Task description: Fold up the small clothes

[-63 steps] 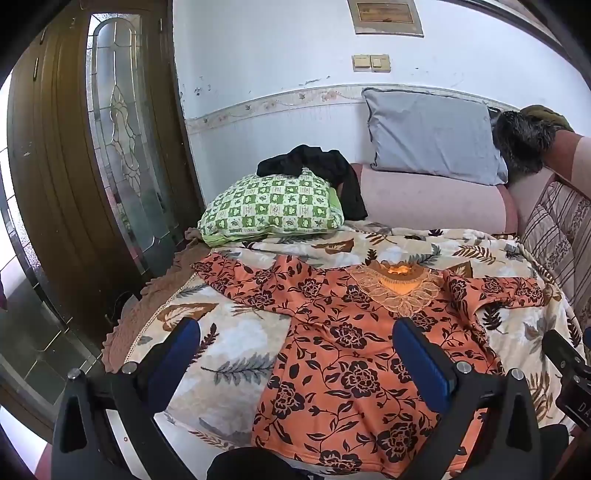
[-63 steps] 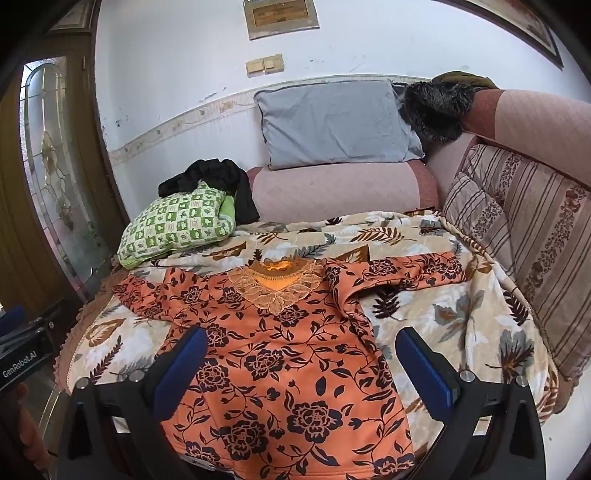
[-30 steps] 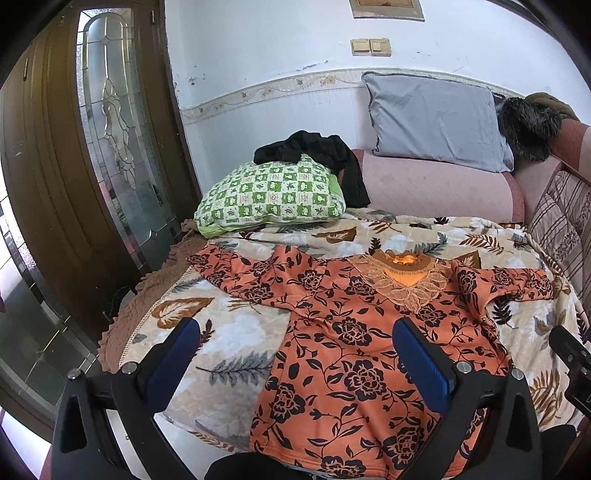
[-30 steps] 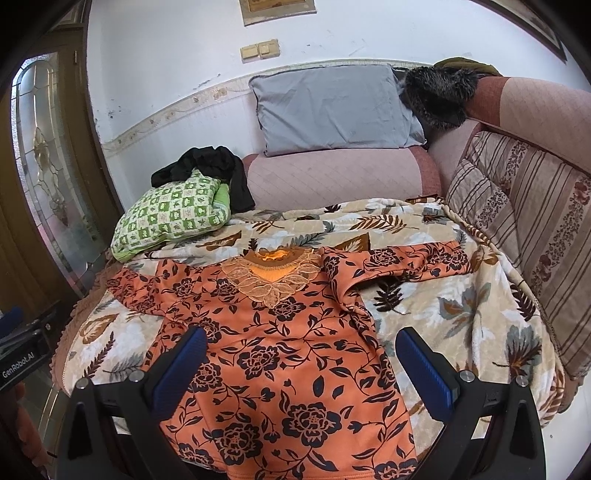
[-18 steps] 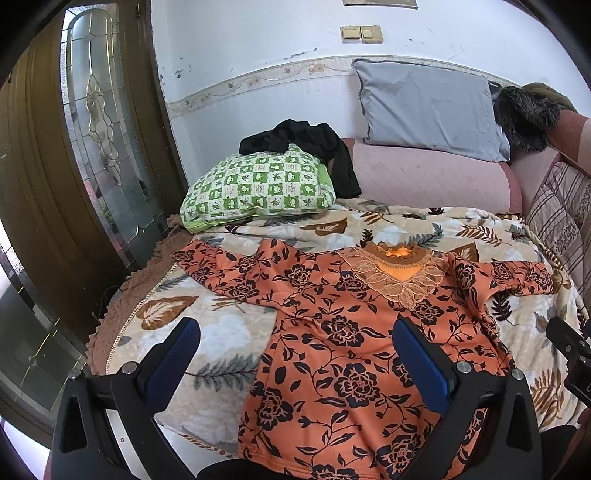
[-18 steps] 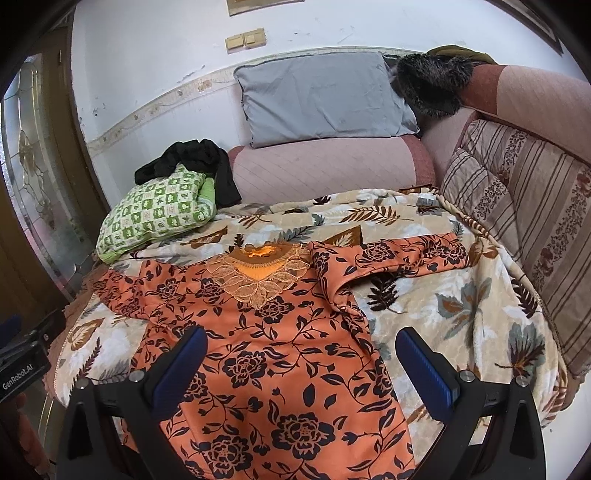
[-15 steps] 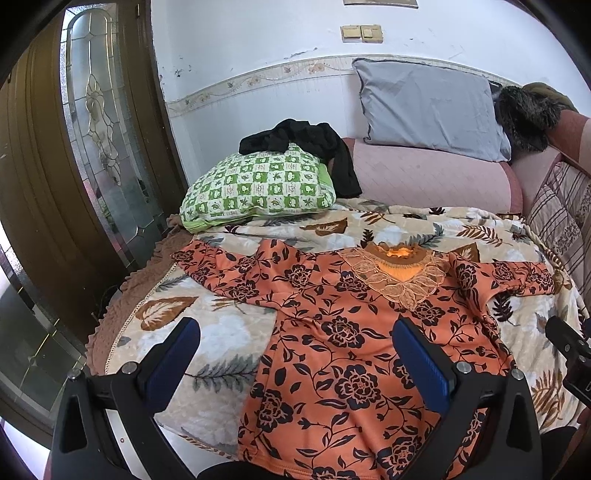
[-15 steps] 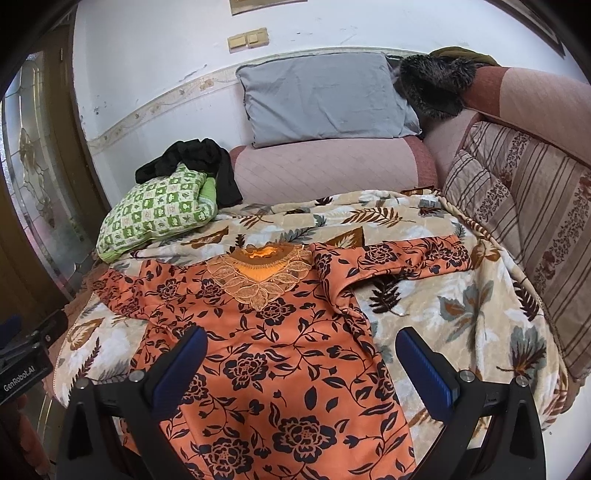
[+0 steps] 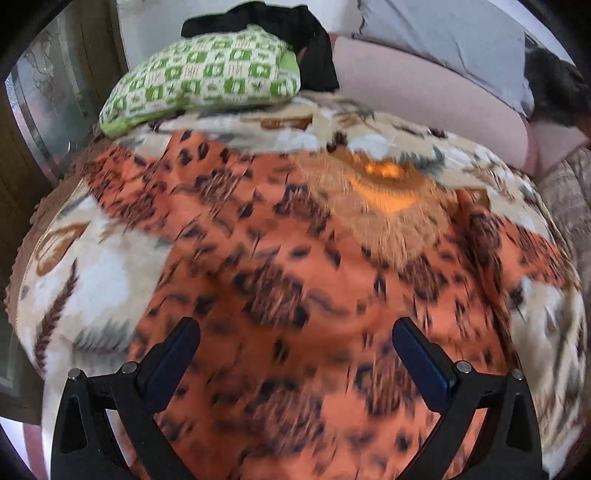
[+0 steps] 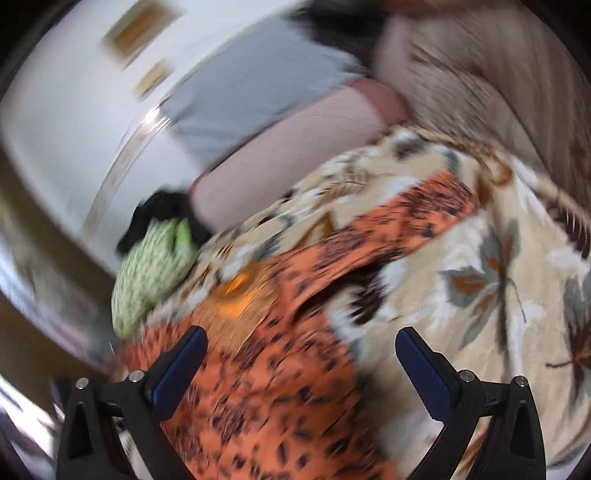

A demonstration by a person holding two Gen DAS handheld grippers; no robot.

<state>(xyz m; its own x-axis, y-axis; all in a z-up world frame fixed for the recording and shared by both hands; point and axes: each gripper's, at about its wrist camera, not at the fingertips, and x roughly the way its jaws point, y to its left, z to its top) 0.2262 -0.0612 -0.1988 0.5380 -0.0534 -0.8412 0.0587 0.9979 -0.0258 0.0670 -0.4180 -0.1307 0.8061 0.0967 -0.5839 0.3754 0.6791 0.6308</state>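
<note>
An orange top with a dark floral print (image 9: pixel 280 266) lies spread flat on a leaf-patterned bedspread (image 9: pixel 92 273), its lace neckline (image 9: pixel 384 184) toward the far side. My left gripper (image 9: pixel 295 343) is open and empty, low over the top's body. In the right wrist view, which is tilted and blurred, the top (image 10: pixel 280 362) lies below, with its right sleeve (image 10: pixel 413 218) stretching away. My right gripper (image 10: pixel 301 350) is open and empty, over the top's right side near the armpit.
A green checked pillow (image 9: pixel 207 77) with a black garment (image 9: pixel 295 33) behind it lies at the far left. A pink bolster (image 9: pixel 424 96) and a grey pillow (image 10: pixel 258 92) line the back wall. A striped sofa back (image 10: pixel 517 81) rises on the right. A wooden glass door (image 9: pixel 55 92) stands left.
Both grippers have dropped closer to the top and moved forward. The right gripper has rolled and swung toward the right sleeve. Both views are now motion-blurred.
</note>
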